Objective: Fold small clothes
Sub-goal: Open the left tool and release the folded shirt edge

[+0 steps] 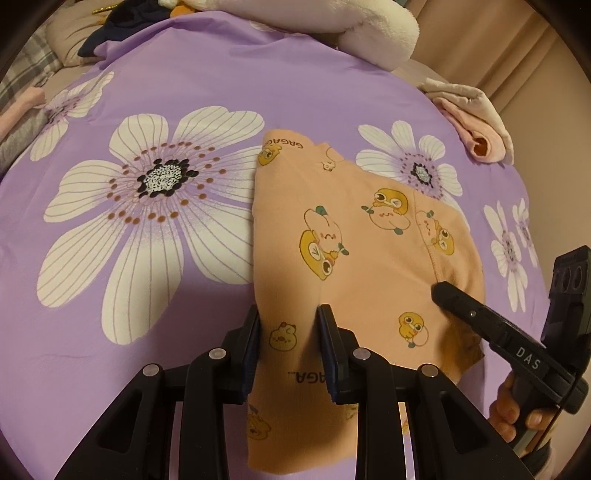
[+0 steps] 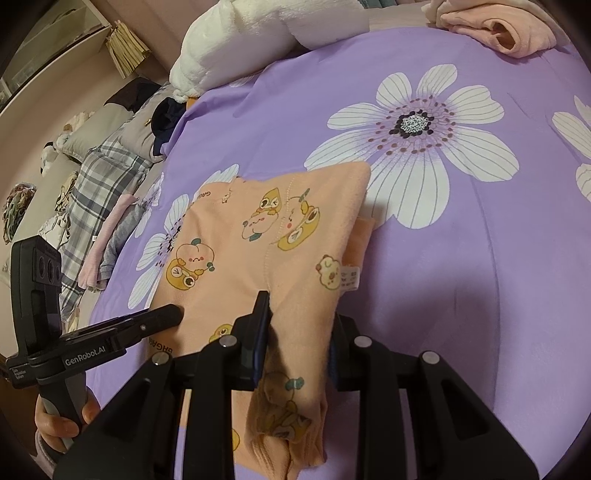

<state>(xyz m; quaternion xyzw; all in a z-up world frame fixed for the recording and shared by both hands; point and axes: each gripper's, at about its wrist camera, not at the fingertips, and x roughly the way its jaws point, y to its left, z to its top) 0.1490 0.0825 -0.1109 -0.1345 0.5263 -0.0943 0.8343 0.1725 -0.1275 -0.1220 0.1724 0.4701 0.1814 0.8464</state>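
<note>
On the purple bedsheet with big white flowers (image 1: 177,92), toward its near edge, lies the small peach-orange cotton garment printed with yellow cartoon ducks (image 1: 354,236). It lies mostly flat on the bed, partly folded, and its near edge is lifted a little where you hold it.

Your left tool (image 1: 290,325) is clamped on the near left part of the garment: a fold of the orange cloth stands between the two black fingers with blue pads, and the printed letters run down between them. Your right tool (image 2: 301,321) is clamped on the near right part of the same garment; in the right wrist view a thick bunch of cloth hangs between its fingers, toward the camera. Both tools point down at a slope toward the bed. Each tool shows also in the other view, lying on the cloth from the side, with your hand (image 1: 517,406) around its black handle.

A small white care label (image 2: 351,277) sticks out at the right edge of the garment, on top of a lower orange layer that shows a little beside it.

At the far edge of the bed lies a white plush soft toy (image 1: 354,29). Near the far right corner rests a loosely rolled pale pink and cream garment (image 1: 476,129). Beyond the left edge of the sheet you can see a grey and white checked cloth (image 2: 99,192) and a small pile of dark navy clothes (image 2: 166,118), both well apart from the orange garment.
</note>
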